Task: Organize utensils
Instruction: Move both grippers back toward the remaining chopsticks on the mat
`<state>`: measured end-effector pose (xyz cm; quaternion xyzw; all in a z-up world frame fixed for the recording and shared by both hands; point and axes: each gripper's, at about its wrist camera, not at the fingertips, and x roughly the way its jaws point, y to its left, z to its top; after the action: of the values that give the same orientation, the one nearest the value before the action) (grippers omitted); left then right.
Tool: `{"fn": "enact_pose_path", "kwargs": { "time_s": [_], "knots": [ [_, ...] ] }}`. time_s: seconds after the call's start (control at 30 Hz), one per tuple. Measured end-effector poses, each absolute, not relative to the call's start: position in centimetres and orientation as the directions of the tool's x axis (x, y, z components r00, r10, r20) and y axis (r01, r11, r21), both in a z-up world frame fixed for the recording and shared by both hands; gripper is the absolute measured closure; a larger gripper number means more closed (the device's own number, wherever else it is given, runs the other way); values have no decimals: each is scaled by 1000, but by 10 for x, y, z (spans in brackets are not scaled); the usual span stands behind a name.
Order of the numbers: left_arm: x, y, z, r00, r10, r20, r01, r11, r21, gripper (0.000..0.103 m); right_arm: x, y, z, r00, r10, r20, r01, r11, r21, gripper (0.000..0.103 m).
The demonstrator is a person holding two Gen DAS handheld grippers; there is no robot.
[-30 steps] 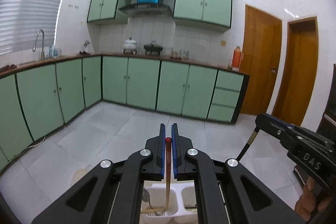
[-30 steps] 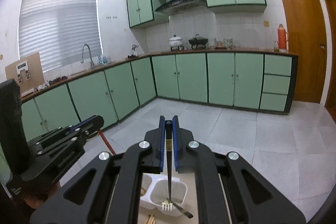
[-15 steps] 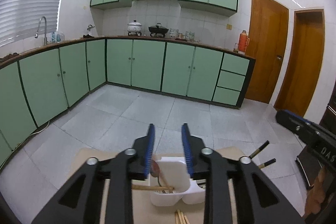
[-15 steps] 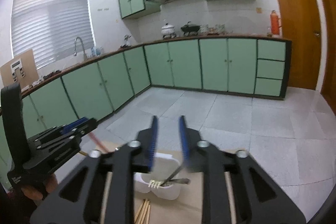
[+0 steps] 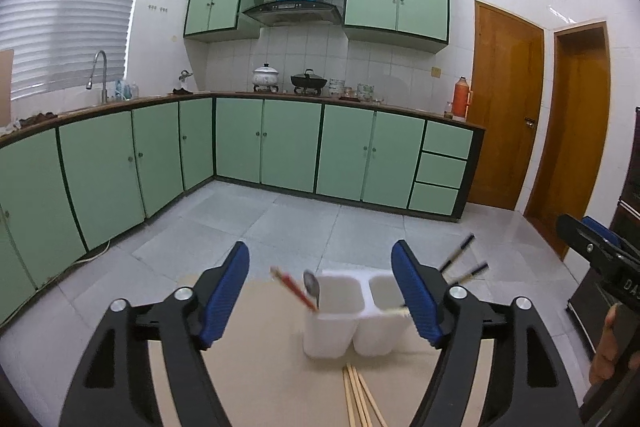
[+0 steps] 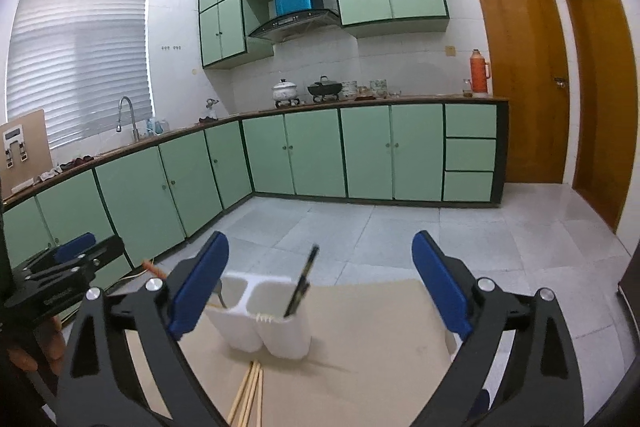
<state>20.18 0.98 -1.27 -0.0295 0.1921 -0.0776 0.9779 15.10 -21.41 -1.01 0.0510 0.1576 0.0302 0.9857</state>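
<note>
A white two-compartment utensil holder (image 5: 348, 323) (image 6: 264, 323) stands on a tan table (image 5: 272, 367). Its left compartment holds a red-handled utensil (image 5: 292, 287) and a metal spoon (image 5: 312, 287). Its right compartment holds black-handled utensils (image 5: 464, 263) (image 6: 302, 287). Wooden chopsticks (image 5: 360, 399) (image 6: 250, 391) lie on the table in front of the holder. My left gripper (image 5: 320, 299) is open and empty, just behind the holder. My right gripper (image 6: 320, 287) is open and empty too. Each gripper shows at the edge of the other's view.
The table (image 6: 380, 323) stands in a kitchen with green cabinets (image 5: 280, 147) along the far wall and left side. Grey tiled floor (image 5: 300, 223) lies beyond the table. Wooden doors (image 5: 504, 107) are on the right.
Both grippers opened and let go of their utensils, the red-handled one and the black-handled fork, into the holder. Both have drawn back and up from the holder.
</note>
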Motion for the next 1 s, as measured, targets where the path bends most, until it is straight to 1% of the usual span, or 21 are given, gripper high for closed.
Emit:
{"fn": "enact_pose_path", "kwargs": {
  "time_s": [0.13,0.3,0.73,1.0],
  "knots": [
    [177,8,-27,915,-146,-377,132,989,-62,25,133,-215,-23,942,65,-329,-32,994,107,9],
    [159,6,-47,903,-150,-402,141,989,-51,23,114,-213,-41,936,53,-347,-11,992,123,7],
    [129,6,-114,820,-157,-551,164,986,-37,23,85,-195,-106,867,65,-494,-32,997,75,7],
    [109,3,-152,774,-152,-615,169,985,-31,23,61,-182,-149,827,79,-557,-56,997,59,7]
  ]
}}
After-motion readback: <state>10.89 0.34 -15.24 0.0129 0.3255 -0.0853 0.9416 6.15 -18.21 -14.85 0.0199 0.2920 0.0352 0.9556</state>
